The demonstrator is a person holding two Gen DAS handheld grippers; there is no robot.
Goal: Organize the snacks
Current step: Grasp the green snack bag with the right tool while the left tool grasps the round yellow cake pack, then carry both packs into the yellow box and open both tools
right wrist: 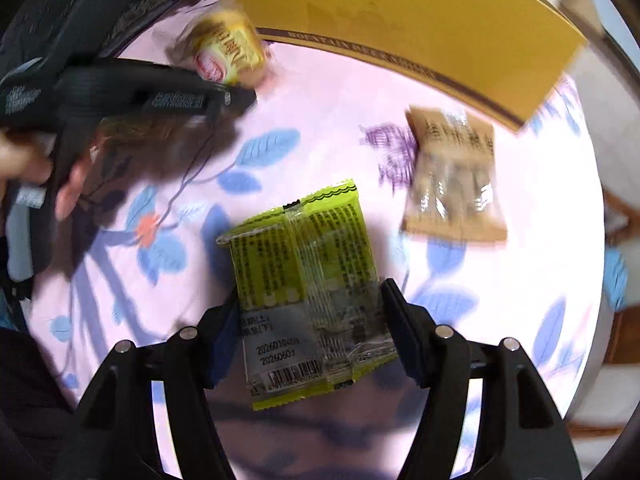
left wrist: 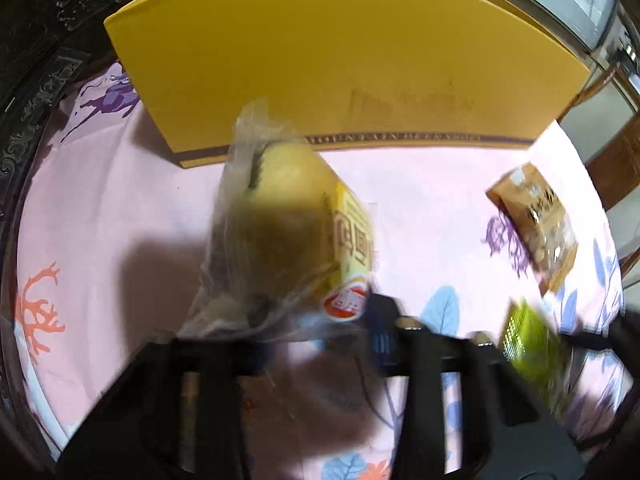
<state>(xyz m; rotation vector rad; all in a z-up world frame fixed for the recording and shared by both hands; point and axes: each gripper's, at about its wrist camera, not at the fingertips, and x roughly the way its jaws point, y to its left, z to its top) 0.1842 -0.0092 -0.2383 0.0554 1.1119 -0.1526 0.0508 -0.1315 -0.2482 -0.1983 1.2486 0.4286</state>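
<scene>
Left tool (left wrist: 320, 320) is clamped on a clear-wrapped yellow bun packet (left wrist: 288, 236), pinched at the packet's lower edge; packet sticks up toward 12 o'clock in the left wrist view, lifted off the surface, shadow under it at 8 o'clock. Frame is motion-blurred. In the right wrist view the same tool (right wrist: 236, 92) shows at 10 o'clock with the bun packet (right wrist: 228, 54) at its tip, close to the box edge.

Right tool (right wrist: 308, 328) has its fingers either side of a green snack packet (right wrist: 308, 272), back side up with barcode and date print facing the camera. Packet sits between the pads; left pad looks touching, right pad right at the packet edge, so clamped on it as far as visible. Whether it is off the surface cannot tell. In the left wrist view the green packet (left wrist: 532, 352) is a blur at 4 o'clock.

Brown snack packet (right wrist: 454, 176) lies flat on the pink floral cloth surface (right wrist: 320, 128), at 2 o'clock from the green one, apart from it, near the box. Same packet (left wrist: 536, 228) at 3 o'clock in left view.

Big yellow box (left wrist: 340, 56) stands across 12 o'clock, dark printed band along its bottom edge; also at the top of the right view (right wrist: 400, 12). Dark carved furniture (left wrist: 36, 80) at 9–10 o'clock.
</scene>
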